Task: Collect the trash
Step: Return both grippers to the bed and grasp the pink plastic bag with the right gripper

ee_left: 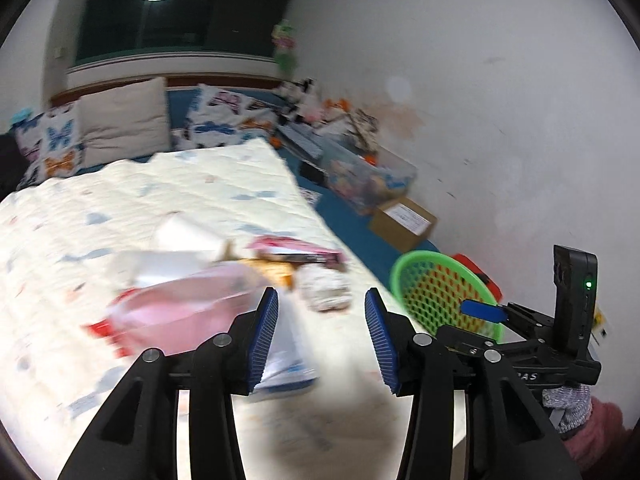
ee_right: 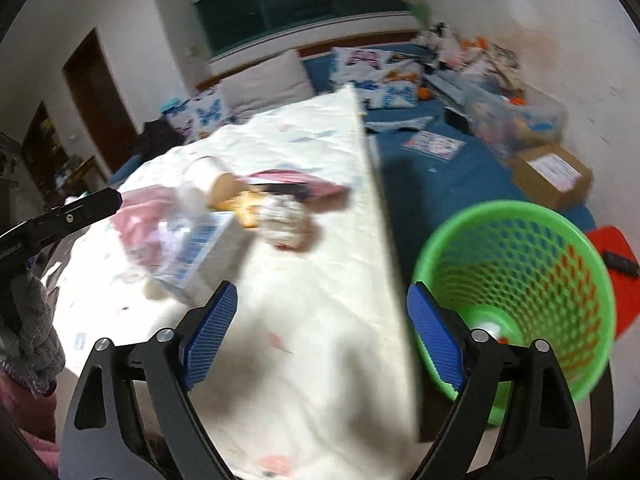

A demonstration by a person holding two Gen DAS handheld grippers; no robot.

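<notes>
Trash pile (ee_right: 248, 208): blurred wrappers, a pink bag and a crumpled wad lie on the pale quilt (ee_right: 312, 320); long axes unreadable.
Basket: green mesh bin (ee_right: 520, 300) stands beside the bed, mouth tilted toward the camera.
Left gripper (ee_left: 322, 332): parted, empty.
Right gripper (ee_right: 322, 336): wide, empty.

My pads (ee_left: 265, 336) are ribbed blue rubber on matt black plastic arms. Under me lies soft quilted cloth, the printed bedspread (ee_left: 120, 208). The green basket (ee_right: 520, 288) is glossy plastic mesh; beyond it sits a matt cardboard box (ee_right: 554, 178). The pink bag (ee_left: 180, 308) looks like thin, shiny film.
</notes>
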